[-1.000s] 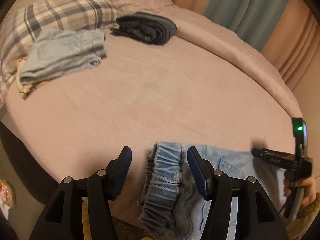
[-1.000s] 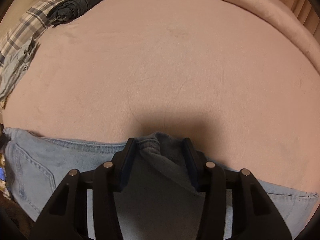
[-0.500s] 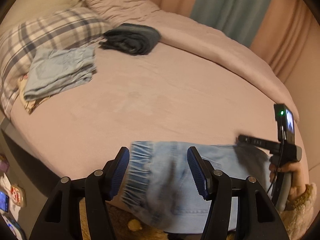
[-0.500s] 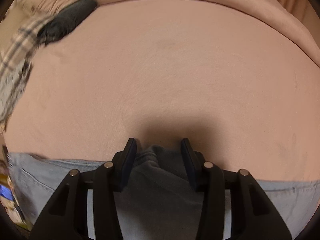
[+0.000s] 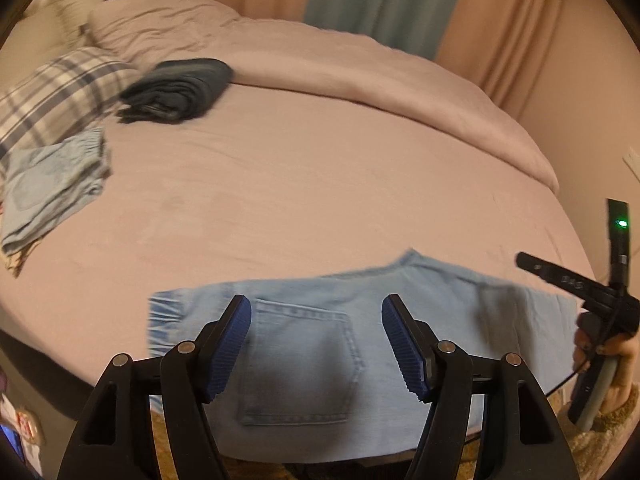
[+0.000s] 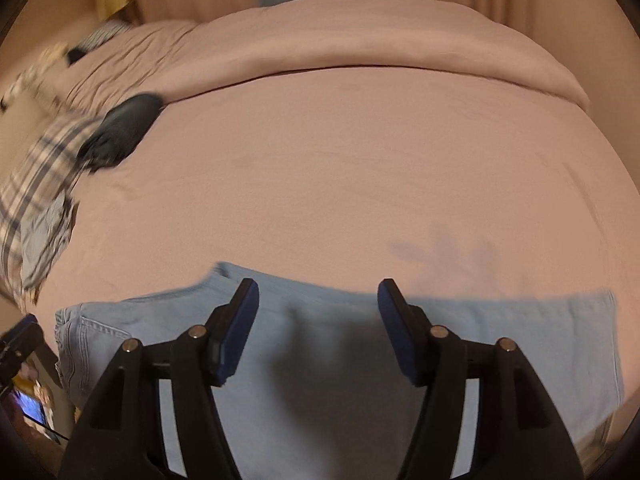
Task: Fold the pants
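Note:
Light blue jeans [image 5: 300, 360] lie spread flat along the near edge of the pink bed [image 5: 320, 184], back pocket up and elastic waistband at the left. My left gripper [image 5: 316, 308] hovers above the pocket area with its jaws opening and no cloth between the pads. In the right wrist view the jeans [image 6: 520, 344] stretch across the bottom. My right gripper [image 6: 318, 286] hangs over their middle, jaws opening, nothing pinched. In the left wrist view the right gripper [image 5: 560, 276] shows at the far right, held by a hand [image 5: 612, 364].
A folded dark pair of pants [image 5: 180, 88] and a folded light blue garment [image 5: 52, 184] rest at the far left by a plaid pillow [image 5: 52, 96]. A rolled pink duvet [image 5: 360, 76] lines the far side. Curtains [image 5: 384, 0] hang behind.
Both grippers have let go of the jeans, opened wider and lifted back from the bed. The bunched cloth they held now lies flat along the near edge.

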### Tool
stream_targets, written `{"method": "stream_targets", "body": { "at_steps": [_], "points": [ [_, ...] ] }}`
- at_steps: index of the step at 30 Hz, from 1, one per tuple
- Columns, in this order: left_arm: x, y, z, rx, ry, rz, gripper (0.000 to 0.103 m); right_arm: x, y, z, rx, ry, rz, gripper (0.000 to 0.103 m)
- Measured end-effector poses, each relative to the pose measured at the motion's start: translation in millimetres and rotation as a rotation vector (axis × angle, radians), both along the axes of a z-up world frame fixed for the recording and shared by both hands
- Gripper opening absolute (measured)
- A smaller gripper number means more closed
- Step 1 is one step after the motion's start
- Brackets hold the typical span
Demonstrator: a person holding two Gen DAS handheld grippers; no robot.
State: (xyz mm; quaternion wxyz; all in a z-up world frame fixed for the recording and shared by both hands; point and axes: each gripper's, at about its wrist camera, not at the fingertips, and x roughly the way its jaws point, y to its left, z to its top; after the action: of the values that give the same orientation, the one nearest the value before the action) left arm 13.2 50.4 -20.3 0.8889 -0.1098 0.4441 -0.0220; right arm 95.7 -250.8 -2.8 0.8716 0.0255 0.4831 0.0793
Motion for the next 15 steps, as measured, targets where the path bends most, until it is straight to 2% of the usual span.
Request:
{"method": "stream_targets", "body": {
  "at_steps": [10,15],
  "points": [
    [25,-54,-25,-0.04,0.106,-0.159,0.068,-55,-126,4,0.022,-0.006,-0.336,0.066],
    [34,-91,-29,-0.041,0.127,-0.247,0.068,-92,-190,5,0.038,-0.016,-0.52,0.074]
  ]
}}
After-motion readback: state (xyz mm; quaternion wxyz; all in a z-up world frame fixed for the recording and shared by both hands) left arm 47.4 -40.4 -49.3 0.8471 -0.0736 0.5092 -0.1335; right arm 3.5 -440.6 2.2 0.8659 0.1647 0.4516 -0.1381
